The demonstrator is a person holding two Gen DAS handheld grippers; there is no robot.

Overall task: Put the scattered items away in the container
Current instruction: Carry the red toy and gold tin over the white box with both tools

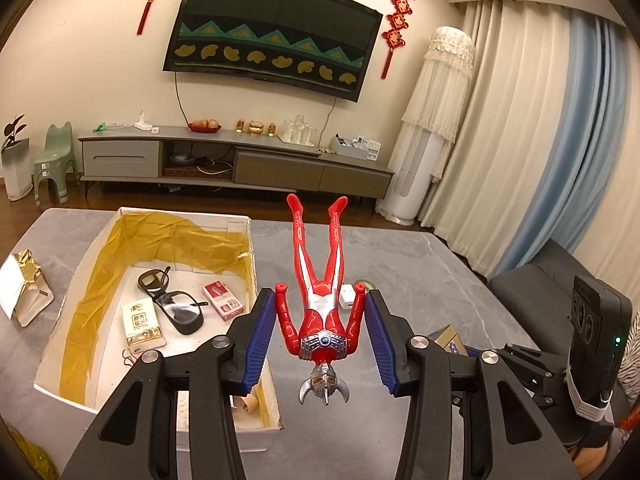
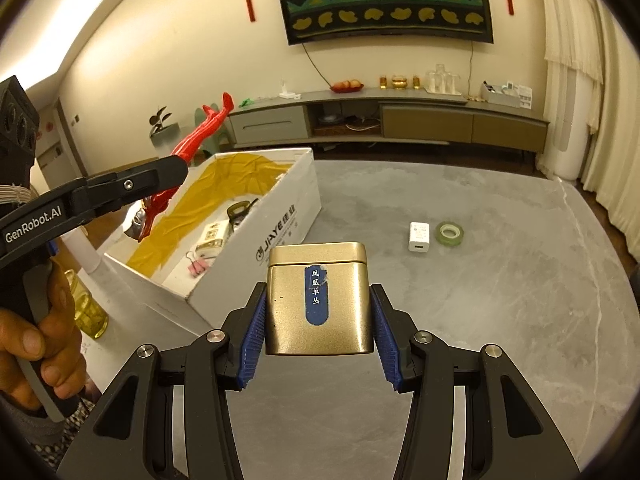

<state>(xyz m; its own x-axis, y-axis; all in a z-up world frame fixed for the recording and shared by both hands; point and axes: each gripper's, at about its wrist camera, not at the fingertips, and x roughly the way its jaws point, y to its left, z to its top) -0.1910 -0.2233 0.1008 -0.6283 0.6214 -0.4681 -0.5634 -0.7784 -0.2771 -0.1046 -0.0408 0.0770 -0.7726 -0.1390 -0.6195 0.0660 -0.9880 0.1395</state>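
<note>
At far left, a crumpled gold foil bag (image 1: 25, 288) lies on the grey marble-pattern tabletop (image 2: 500, 300), just outside the white cardboard box lined with yellow film (image 1: 250, 248). Inside the box I note dark-framed safety glasses (image 1: 172, 300), a white tissue pack (image 1: 142, 324), a small red-and-white carton (image 1: 222, 300) and a pink binder clip (image 2: 198, 266). My left gripper (image 1: 319, 294), handle gripped in my left hand (image 2: 44, 340), has its jaws spread wide, the blue ribbed pads (image 1: 260, 340) bearing on the outstretched arms of a red-and-silver plastic hero figure (image 1: 320, 304). The figure is carried head towards me and legs away, clear of the table, at the near right edge of the box. My right gripper (image 2: 318, 286) is partly closed, its pads pressed against both sides of a square gold metal tea tin with a blue label (image 2: 316, 308), held upright beside the right wall of the box. Further right, a white plug-in charger (image 2: 419, 236) and a roll of clear tape (image 2: 449, 233) lie side by side on the tabletop, well apart from the box.
</note>
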